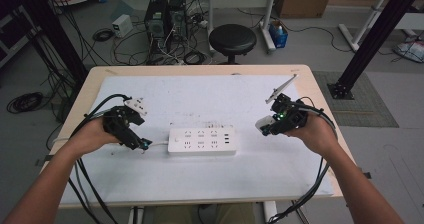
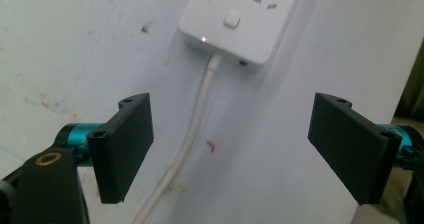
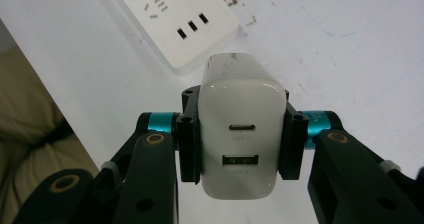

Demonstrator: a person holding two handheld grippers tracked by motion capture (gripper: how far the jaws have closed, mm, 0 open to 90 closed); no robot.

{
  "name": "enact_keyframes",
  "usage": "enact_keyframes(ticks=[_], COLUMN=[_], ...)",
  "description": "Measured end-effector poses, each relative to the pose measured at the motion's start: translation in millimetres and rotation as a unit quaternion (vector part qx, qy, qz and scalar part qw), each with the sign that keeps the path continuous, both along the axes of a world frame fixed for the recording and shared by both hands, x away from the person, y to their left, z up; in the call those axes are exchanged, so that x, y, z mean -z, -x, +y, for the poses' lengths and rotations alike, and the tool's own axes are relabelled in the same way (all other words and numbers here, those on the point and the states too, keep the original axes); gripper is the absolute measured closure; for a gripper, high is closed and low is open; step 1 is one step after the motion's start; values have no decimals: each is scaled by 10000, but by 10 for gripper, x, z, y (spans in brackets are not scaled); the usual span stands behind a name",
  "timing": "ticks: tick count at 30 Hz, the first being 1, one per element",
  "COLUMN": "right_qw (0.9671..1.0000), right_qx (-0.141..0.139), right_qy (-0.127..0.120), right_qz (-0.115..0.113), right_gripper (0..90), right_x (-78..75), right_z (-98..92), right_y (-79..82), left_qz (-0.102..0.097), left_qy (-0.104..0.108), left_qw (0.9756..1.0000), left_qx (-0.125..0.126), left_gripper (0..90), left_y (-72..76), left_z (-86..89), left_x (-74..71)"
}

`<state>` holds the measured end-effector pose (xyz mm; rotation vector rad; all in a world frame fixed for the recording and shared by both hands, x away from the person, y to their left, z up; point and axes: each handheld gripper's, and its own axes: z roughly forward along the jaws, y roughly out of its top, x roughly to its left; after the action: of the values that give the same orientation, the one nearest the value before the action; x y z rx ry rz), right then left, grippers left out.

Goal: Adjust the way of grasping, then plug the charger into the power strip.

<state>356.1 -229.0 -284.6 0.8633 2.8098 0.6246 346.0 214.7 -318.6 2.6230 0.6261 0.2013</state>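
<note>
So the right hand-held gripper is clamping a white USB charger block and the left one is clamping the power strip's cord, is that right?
Not quite. The left hand-held gripper is open: in the left gripper view the white cord lies between its jaws untouched. The right hand-held gripper does clamp the white plastic USB charger block.

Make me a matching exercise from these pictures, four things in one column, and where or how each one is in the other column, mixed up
Things:
1. white charger
2. power strip
3. left gripper
4. stool

States:
A. open, above the strip's white cord
B. lying flat in the middle of the table
C. on the floor beyond the table's far edge
D. clamped between the right gripper's fingers, its USB ports facing the camera

Pairs: 1-D, 2-B, 3-A, 4-C
</note>
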Motion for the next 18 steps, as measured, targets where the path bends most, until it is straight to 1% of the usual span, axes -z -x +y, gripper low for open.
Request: enact_keyframes(ticks=[1,2,3,4,7,9,11,14,17,18], right_qw=[10000,9999,9998,9998,9998,9997,9996,9997,9996,9996], right_qx=[-42,6,-19,-11,43,55,96,105,138,150], right_qy=[72,163,184,168,166,206,223,171,173,165], right_qz=[-12,-51,-85,-94,-107,-118,-112,-127,-182,-184], right_gripper=[617,617,617,617,617,617,617,617,617,617], right_x=[-26,-79,-100,-115,-131,-120,-109,-104,-107,-109], right_z=[-17,-59,-85,-109,-168,-191,-202,-220,-215,-211], right_y=[-7,-10,-18,-21,-26,-27,-22,-28,-25,-27], left_qz=[19,0,-20,-46,-132,-178,-212,-219,-218,-238], left_qy=[-179,-179,-218,-214,-275,-276,-251,-231,-210,-137], left_qw=[9997,9994,9991,9989,9987,9987,9987,9989,9991,9990], left_qx=[-172,-305,-362,-403,-406,-390,-377,-345,-313,-348], left_gripper=[182,182,182,182,182,182,182,182,182,182], left_y=[-2,2,2,8,29,34,39,43,57,63], left_z=[51,70,90,103,114,106,94,74,68,67], left_x=[-11,-13,-19,-20,-18,-18,-23,-30,-31,-25])
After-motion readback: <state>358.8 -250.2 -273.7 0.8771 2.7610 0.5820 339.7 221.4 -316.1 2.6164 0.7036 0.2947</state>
